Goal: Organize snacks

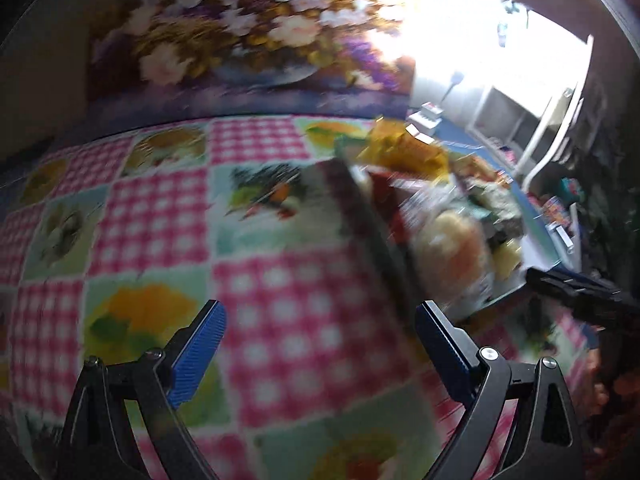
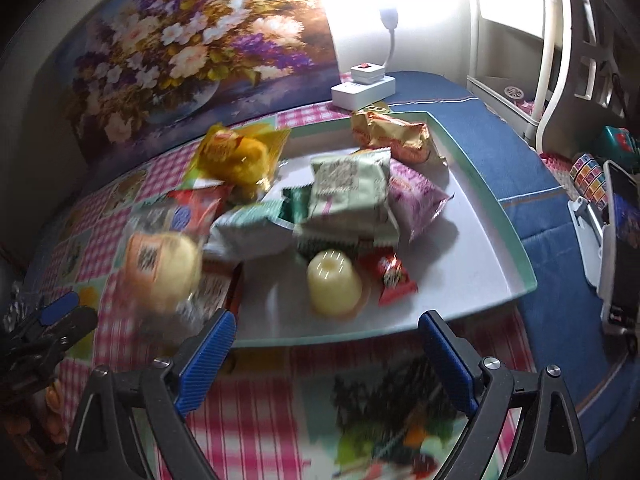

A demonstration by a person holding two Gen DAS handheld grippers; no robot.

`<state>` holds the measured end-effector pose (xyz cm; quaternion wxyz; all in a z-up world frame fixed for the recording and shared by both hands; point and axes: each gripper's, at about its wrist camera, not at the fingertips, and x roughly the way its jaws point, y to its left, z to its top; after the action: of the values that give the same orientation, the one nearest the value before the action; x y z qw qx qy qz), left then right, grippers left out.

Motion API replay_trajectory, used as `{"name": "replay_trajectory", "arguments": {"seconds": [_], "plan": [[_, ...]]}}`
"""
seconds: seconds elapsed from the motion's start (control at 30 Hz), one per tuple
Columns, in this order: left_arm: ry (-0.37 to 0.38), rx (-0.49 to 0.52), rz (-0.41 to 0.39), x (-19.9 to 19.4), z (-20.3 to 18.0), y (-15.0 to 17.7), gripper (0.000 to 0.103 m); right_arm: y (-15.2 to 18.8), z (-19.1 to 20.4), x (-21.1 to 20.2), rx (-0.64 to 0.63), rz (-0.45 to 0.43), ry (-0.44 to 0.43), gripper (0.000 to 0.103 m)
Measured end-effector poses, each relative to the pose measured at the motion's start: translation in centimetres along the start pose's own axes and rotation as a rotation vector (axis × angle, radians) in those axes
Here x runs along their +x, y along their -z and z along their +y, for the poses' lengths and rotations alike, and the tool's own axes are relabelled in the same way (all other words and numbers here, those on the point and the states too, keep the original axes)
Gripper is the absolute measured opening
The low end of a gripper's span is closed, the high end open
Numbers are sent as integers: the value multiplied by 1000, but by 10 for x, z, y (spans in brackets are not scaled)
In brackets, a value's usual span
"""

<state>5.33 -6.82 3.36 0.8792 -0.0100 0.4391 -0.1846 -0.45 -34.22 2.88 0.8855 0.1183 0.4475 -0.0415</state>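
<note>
**Snacks heaped on tray, both tongs released**

The snacks sit mostly on a pale tray with a green rim, which rests on a checked pink tablecloth printed with fruit panels. On the tray: a yellow jelly cup upside down near the front edge, a small red packet just beside it, a green-and-white pouch lying atop other wrappers, a pink packet to its right, and an orange-gold packet at the far end. A yellow bag overhangs the tray's far left rim. A clear-wrapped orange bun lies at the tray's left edge, blurred; whether it rests on the tray or the cloth I cannot tell.

Right gripper: jaws spread wide, nothing between them, hanging over the tray's near edge. Left gripper: jaws also spread wide and empty, over bare tablecloth left of the tray; view smeared.

Behind the table stands a floral painting. A white power strip sits on blue cloth beyond the tray.
</note>
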Motion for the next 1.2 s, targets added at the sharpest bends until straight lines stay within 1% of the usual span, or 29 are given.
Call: {"name": "replay_trajectory", "arguments": {"seconds": [0.13,0.27,0.4,0.47,0.53,0.7,0.9,1.2], "plan": [[-72,13,15,-1,2,20,95,13,10,-8,-22,1,-6,95],[-89,9,50,0,3,35,95,26,19,-9,-40,3,8,95],[-136,16,43,-2,2,37,95,34,28,-4,-64,23,-5,95],[-161,16,37,-2,2,38,95,36,31,-1,-80,33,-4,95],[-176,17,47,1,2,40,95,39,34,3,-85,46,7,95],[-187,31,60,5,-1,41,95,42,35,12,-89,82,19,95],[-198,36,46,2,-3,41,95,42,39,10,-104,68,33,95],[-205,38,10,-3,-3,40,95,41,37,7,-84,44,55,95]]}}
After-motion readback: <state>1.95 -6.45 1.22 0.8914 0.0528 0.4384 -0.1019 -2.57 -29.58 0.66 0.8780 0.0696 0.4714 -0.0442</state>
